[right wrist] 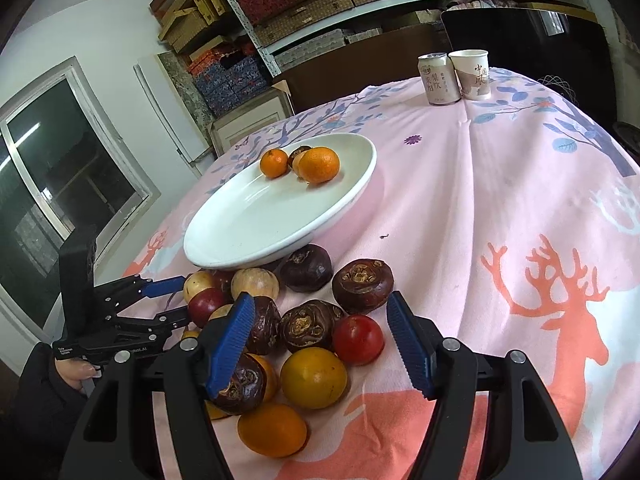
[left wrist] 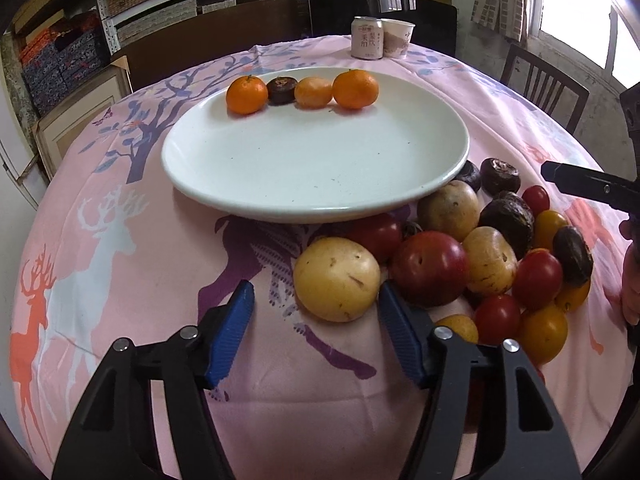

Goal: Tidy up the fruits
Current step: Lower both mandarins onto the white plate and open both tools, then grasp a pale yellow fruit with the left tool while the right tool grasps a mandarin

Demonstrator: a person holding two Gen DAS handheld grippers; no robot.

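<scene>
The white plate (left wrist: 248,184) is the landmark. Along its far rim sits a row: an orange (left wrist: 246,94), a dark brown fruit (left wrist: 282,90), a paler orange fruit (left wrist: 313,92) and a second orange (left wrist: 355,89); the remainder of the plate is bare. Beyond the plate a can (left wrist: 367,38) and a paper cup (left wrist: 399,38) stand touching. In front of the plate, the left gripper (left wrist: 316,308) has its jaws spread, a yellow fruit (left wrist: 336,278) just past the tips, not pinched. Right of that, against the plate's near-right rim, lies the fruit pile (left wrist: 492,264). The right gripper (right wrist: 320,324) hangs over it, jaws spread, pinching nothing.
</scene>
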